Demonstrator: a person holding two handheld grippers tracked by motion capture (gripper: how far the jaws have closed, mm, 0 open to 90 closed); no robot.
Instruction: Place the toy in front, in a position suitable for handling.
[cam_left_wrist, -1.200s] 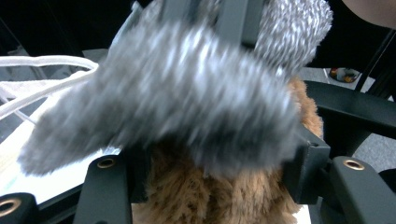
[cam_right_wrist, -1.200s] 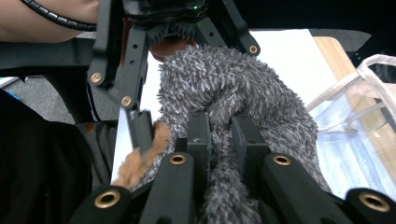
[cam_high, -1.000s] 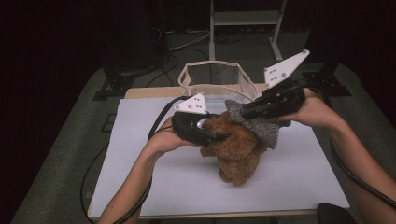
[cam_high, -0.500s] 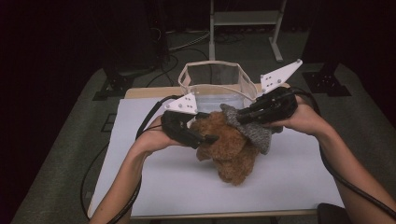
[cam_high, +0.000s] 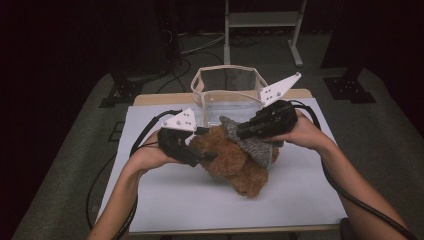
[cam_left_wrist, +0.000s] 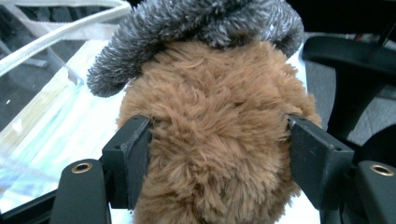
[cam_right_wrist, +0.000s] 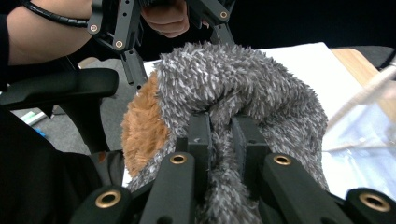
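Shifted toward 9 o'clock on the white bench (cam_high: 150, 200) since a second ago: brown plush toy (cam_high: 235, 162) and both grippers, now nearer the middle. Left gripper (cam_high: 207, 156) at 9 o'clock of the toy, fingers (cam_left_wrist: 133, 161) just opened wider, about half apart, brown fur between them and touching both pads. Right gripper (cam_high: 242, 132) lower than before, fingers (cam_right_wrist: 200, 140) clamped nearly shut on a fold of the grey fuzzy hat (cam_high: 247, 142) draped over the toy's top. Clear plastic bag (cam_high: 227, 95) with white trim at 12 o'clock, standing open at the bench's far edge, nothing visible inside. Bare sheet open at 6 o'clock and along the 9 o'clock side; toy well clear of every edge.
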